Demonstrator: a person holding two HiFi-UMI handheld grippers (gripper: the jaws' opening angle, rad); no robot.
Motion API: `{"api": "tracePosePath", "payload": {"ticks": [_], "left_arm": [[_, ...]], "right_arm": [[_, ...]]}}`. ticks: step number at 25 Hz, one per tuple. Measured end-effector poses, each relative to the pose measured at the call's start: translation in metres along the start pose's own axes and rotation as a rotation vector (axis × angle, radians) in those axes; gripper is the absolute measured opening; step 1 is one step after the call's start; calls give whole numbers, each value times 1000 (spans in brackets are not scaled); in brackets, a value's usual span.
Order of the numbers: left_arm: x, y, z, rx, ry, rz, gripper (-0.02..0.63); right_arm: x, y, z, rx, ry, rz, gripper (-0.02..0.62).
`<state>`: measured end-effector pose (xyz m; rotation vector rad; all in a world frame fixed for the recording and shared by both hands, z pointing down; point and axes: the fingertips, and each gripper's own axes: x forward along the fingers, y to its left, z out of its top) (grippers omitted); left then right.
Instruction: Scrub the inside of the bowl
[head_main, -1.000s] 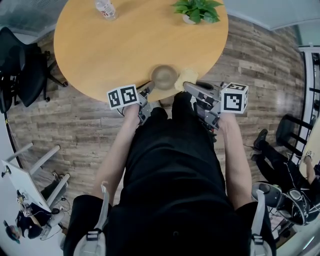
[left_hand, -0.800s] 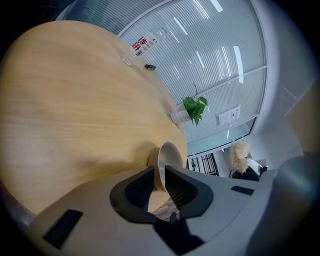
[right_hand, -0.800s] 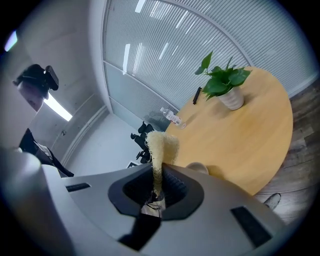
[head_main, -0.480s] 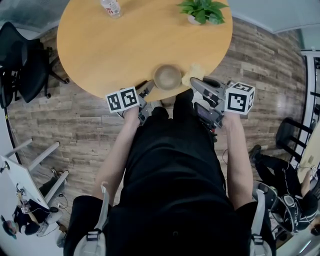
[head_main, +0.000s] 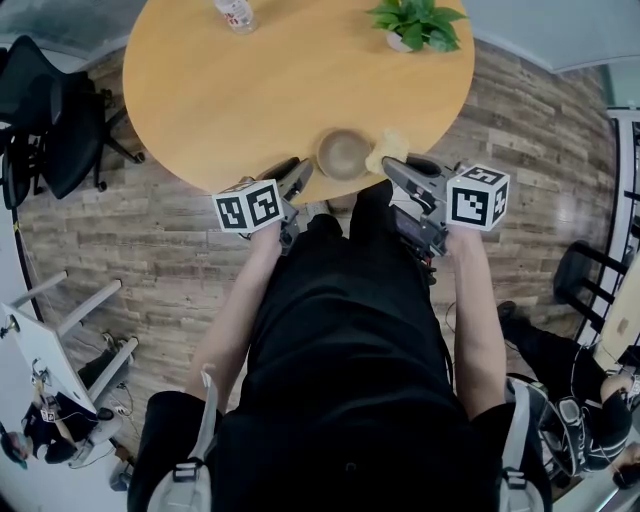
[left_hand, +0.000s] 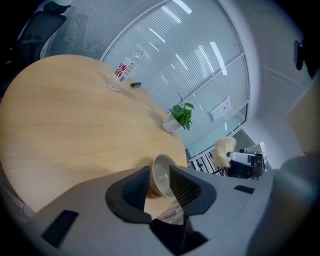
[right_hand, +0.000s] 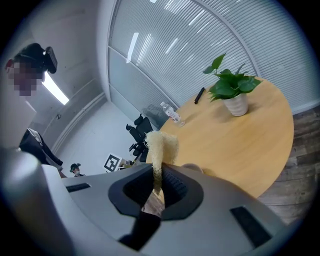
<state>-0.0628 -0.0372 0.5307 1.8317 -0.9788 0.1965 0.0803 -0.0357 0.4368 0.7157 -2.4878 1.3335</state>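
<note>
A tan bowl (head_main: 343, 153) stands upright near the front edge of the round wooden table (head_main: 250, 90). My left gripper (head_main: 299, 177) is just left of it. In the left gripper view the bowl (left_hand: 162, 170) shows between the fingers of this gripper (left_hand: 159, 186). The jaws have just been opening, and the pads stand clear of the bowl's sides. My right gripper (head_main: 396, 166) is at the bowl's right, shut on a pale yellow fibrous sponge (head_main: 386, 148). The sponge (right_hand: 161, 144) sticks up out of the right gripper (right_hand: 159, 186).
A water bottle (head_main: 236, 12) and a potted plant (head_main: 420, 25) stand at the table's far side, with a small dark object (left_hand: 135, 85) near the bottle. Black office chairs (head_main: 45, 110) are left of the table. Wood floor runs below the table's edge.
The left gripper's jaws have come away from the bowl's rim and now sit slightly left of it and higher. The right gripper with the sponge stays beside the bowl.
</note>
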Motion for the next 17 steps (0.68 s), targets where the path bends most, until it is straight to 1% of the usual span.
{"api": "tracePosePath", "payload": {"ticks": [6,8,10,11,17], "left_arm": [[-12,-30,19,125,-35,-39,109],[-14,-39,26,156,-57,-67,63],[-16,-46,32,180,-82,-91,39],[-17,-49,33,188,-89,-100,21],[-18,-54,33,185,-86,-128,12]], "right_arm": [[5,3,-2,-49,25,-18,35],[6,3,-3,-61,34,-23,35],[7,3,-4,-63,37,-25,35],[8,3,-5,-62,38,-26,35],[7,4,-6,-69,43,-32,35]]}}
